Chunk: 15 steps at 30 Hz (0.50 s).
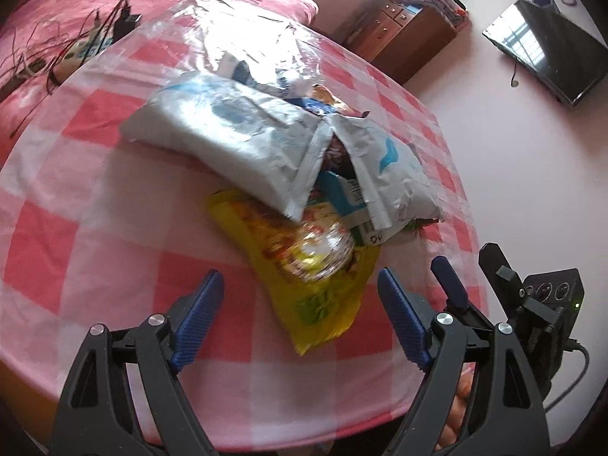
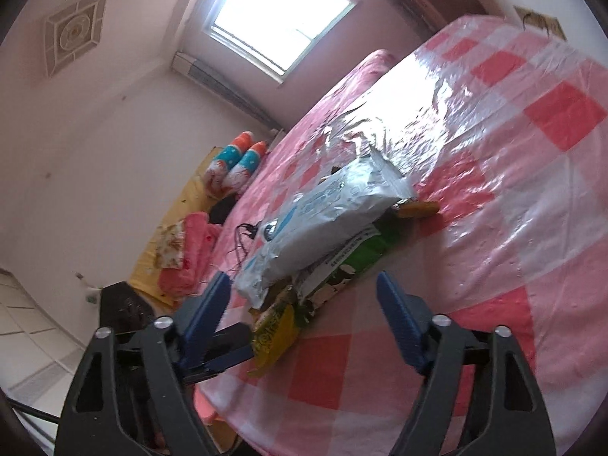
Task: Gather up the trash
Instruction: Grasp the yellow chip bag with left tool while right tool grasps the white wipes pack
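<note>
Between both gaping claws, yellow wrapper under white mailer bag.

Daylight floods in from the blown-out white window — its panes lose all detail. Strong glare streaks the clear plastic sheet over the pink-and-white checked tablecloth. The crumpled yellow snack wrapper is smeared by blur. Both fisheye views bend hard at dark, vignetted edges — a pink cast tints everything.
</note>
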### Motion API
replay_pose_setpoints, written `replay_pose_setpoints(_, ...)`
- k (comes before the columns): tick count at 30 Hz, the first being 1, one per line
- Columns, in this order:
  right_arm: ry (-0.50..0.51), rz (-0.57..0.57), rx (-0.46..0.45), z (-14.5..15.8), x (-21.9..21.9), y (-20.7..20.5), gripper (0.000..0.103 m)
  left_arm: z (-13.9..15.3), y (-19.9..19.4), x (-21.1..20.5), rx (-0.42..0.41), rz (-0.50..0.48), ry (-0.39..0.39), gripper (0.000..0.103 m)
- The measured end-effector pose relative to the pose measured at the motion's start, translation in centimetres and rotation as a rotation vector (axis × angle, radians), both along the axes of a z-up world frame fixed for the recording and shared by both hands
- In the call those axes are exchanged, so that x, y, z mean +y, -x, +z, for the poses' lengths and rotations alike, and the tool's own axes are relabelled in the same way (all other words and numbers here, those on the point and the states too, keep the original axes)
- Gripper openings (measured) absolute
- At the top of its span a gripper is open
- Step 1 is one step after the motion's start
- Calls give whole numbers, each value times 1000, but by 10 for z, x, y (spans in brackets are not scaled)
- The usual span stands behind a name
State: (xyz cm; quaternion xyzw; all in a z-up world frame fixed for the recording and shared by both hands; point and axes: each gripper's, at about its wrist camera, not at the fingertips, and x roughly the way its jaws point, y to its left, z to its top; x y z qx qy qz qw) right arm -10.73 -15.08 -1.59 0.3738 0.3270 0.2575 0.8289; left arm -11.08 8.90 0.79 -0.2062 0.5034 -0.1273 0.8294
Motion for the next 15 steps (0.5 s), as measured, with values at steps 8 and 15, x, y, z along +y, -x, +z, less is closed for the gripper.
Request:
replay_pose_setpoints(8, -139, 40, 34, -12, -15, -20, 55, 2, -21, -29, -43, -13, -124, 83)
replay_pose_setpoints(15, -152, 34, 75, -13, -21, -27, 54, 1, -26, -42, -87, -30, -242, 81)
